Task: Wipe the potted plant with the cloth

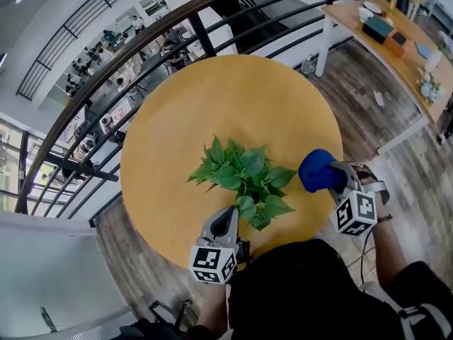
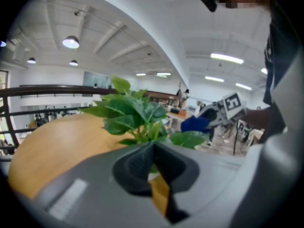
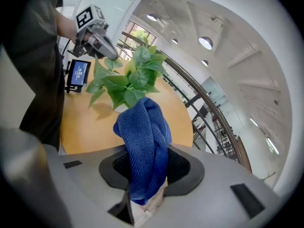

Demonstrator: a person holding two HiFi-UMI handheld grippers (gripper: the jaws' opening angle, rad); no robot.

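Standing on the near half of the round table (image 1: 212, 98), the plant (image 1: 244, 179) spreads its green leaves in a loose clump, and in the right gripper view a bit of its white pot (image 3: 121, 107) shows under the foliage. The left gripper (image 1: 230, 214) lies at the table's near edge with its tips right at the plant's closest leaves. Its jaws are closed together, and its own view shows nothing clamped between them, only the plant just beyond. Whether the tips actually touch a leaf cannot be told. The right gripper (image 1: 341, 181) is over the table's right edge, beside the plant but apart from it, pointing downward and in toward the leaves. Its jaws are clamped on the cloth (image 1: 318, 170), a blue one bunched into a thick fold that stands up out of the jaws and hangs a little below them. The cloth is clear of the leaves, with a gap of bare tabletop between it and the nearest one. A dark railing (image 1: 92, 112) curves round the far side of the table, and a wooden desk (image 1: 396, 55) with small items on it stands at the upper right over plank flooring.
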